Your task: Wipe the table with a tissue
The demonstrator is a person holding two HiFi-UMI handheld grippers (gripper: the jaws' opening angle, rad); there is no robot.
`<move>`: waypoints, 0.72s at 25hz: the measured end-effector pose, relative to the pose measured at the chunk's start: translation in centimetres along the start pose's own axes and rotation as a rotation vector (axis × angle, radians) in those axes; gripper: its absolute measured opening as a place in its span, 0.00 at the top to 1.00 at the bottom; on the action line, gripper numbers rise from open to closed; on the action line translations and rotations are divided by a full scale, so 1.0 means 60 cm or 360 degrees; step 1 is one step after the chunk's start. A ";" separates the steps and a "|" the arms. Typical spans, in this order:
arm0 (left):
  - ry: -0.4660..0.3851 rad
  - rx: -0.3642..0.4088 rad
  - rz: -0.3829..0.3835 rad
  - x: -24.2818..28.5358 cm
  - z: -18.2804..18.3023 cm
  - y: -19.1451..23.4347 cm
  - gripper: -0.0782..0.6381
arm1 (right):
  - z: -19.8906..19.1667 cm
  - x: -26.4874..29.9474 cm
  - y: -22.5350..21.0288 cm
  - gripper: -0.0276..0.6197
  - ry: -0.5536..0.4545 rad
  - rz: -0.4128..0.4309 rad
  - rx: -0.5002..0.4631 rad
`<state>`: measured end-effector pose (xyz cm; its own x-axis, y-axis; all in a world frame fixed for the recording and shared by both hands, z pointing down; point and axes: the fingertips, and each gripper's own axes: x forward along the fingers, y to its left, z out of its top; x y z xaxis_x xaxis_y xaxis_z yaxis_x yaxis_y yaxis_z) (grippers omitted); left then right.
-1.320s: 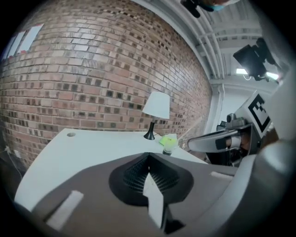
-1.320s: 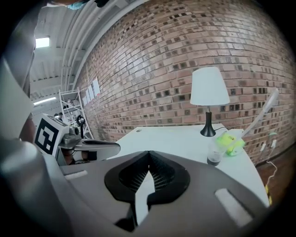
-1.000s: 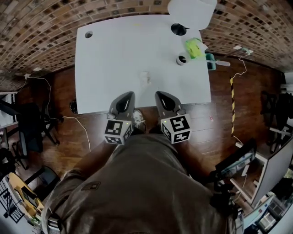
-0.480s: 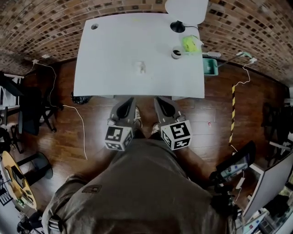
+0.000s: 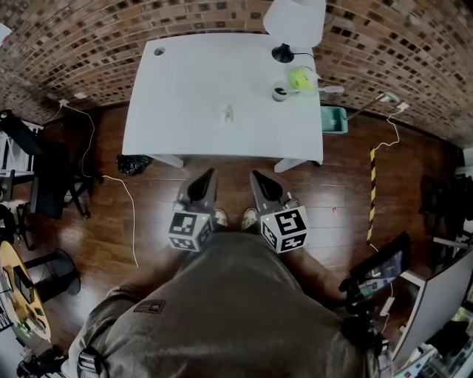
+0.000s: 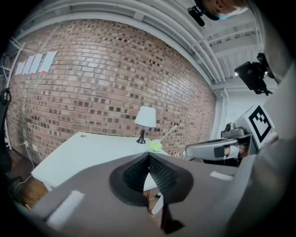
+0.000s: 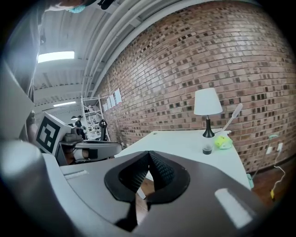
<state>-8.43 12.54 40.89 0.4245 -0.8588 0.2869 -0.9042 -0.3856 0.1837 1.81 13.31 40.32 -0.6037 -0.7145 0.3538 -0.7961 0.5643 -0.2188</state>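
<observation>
Both claws are closed and empty: the left claw (image 6: pixel 149 158) has its pads meeting tip to tip with nothing between them, and the right claw (image 7: pixel 149 155) is the same. Change over the last second: the person has backed off from the tabletop (image 5: pixel 185 88). The claws, which hung over its near edge, now hang over the wooden floor (image 5: pixel 332 192), well apart from it. Tissue (image 5: pixel 228 112) lies crumpled near mid-tabletop, untouched, same spot as before. Lamp (image 5: pixel 295 21) and small cup (image 5: pixel 279 94) sit at the far right corner. Judgement: wiping is not under way; a fresh approach and a grasp of the tissue would be needed first.
</observation>
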 end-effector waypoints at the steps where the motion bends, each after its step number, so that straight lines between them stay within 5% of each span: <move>1: -0.0019 0.0002 -0.0015 0.001 0.007 -0.002 0.89 | 0.004 -0.004 0.001 0.94 -0.0009 -0.0011 -0.0003; 18: -0.0060 -0.0020 -0.0095 -0.018 0.023 0.007 0.89 | 0.027 -0.004 0.035 0.94 -0.0076 -0.0070 -0.0046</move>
<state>-9.33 12.81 39.35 0.4753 -0.8466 0.2394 -0.8766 -0.4324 0.2111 0.18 14.00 38.32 -0.5702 -0.7573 0.3185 -0.8206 0.5432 -0.1774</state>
